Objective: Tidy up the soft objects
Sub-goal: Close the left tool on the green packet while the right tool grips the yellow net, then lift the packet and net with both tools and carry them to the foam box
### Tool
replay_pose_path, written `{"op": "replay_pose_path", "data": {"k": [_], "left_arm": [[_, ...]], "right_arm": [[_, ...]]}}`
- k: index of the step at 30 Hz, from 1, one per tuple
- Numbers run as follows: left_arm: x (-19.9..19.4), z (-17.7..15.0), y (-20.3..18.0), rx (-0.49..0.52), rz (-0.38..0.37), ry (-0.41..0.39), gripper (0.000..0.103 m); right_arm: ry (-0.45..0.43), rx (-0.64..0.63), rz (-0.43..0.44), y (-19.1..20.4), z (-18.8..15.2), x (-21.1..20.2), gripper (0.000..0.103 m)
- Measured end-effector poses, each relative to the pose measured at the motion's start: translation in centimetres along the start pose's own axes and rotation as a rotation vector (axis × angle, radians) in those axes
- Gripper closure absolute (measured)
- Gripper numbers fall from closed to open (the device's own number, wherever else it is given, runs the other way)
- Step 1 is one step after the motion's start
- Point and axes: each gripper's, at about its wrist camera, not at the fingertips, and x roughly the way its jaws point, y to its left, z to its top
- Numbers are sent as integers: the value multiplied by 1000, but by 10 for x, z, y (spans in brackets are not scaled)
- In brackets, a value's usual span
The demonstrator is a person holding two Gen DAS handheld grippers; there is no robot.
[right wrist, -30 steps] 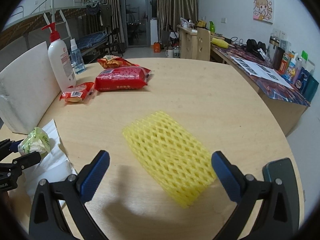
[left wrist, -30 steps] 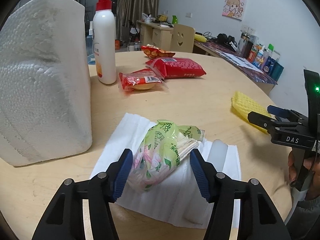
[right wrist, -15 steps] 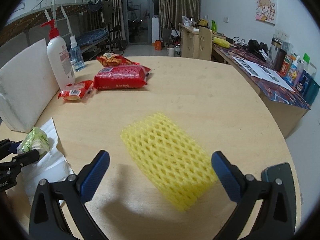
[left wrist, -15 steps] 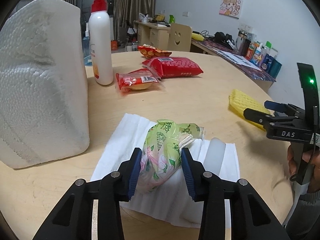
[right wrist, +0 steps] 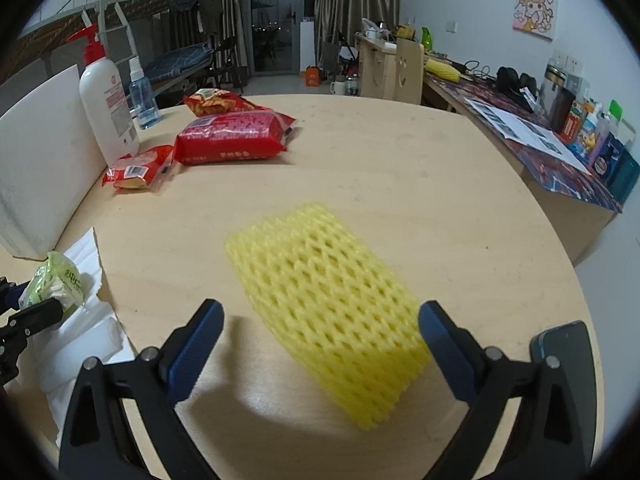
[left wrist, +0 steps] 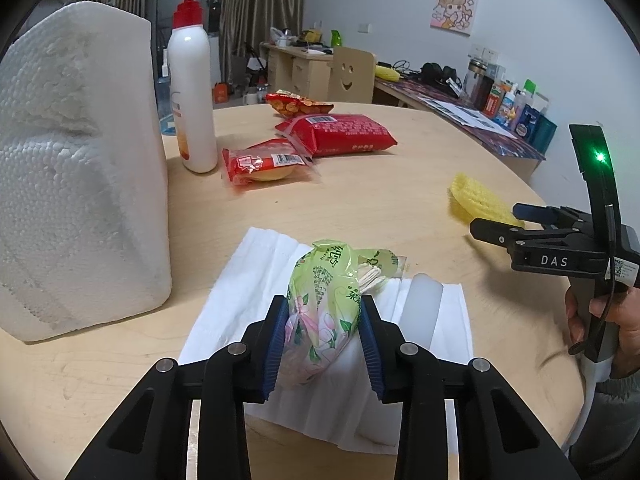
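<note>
Green floral plastic tissue pack (left wrist: 325, 312) on white folded paper towel (left wrist: 256, 280), clamped by left gripper (left wrist: 323, 340) | left wrist: white foam block (left wrist: 80, 168) left, pump bottle (left wrist: 192, 92) and red snack packets (left wrist: 340, 134) beyond | right wrist: right gripper (right wrist: 320, 344) spread wide around yellow foam net sleeve (right wrist: 328, 300), not touching, on round wooden table (right wrist: 400, 168)

Tissue pack (left wrist: 326, 300) on paper sheet (left wrist: 248, 276) on table (left wrist: 380, 200), foam block (left wrist: 76, 168) to its left, snack bags (left wrist: 336, 134) w/ pump bottle (left wrist: 191, 92) behind, mesh sleeve (right wrist: 328, 308) to the right.
</note>
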Motion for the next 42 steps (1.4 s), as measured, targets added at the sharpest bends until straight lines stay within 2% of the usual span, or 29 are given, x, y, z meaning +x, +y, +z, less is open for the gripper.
{"op": "replay_pose_path", "data": {"k": [5,8,13,18,22,24,28,42], "left_arm": [[0,0,-1,9,-4,-2,66],[-1,-1,-2,15,-7,-3,66],[0,-1,-1,17,-14,-1,67],[-3,-1,0,20,-20,-12,67],[-4,-1,1,20,-23,-18,68],[-6,-1,1,21,-28,-23,71],[-11,0,0,26,-35,-42,71],[-23,1,-5,31,-59,-82,72]], "right_arm": [[5,10,-5,-1,0,0,23],[3,15,-3,-2,0,0,26],[-1,28,-11,-4,-1,-1,38],[-5,39,20,-5,-1,-4,67],[-6,35,21,-3,-3,-6,72],[-6,40,42,-3,-3,-6,85],[-19,61,67,-5,-5,-9,90],[-75,82,91,-7,-8,-29,90]]}}
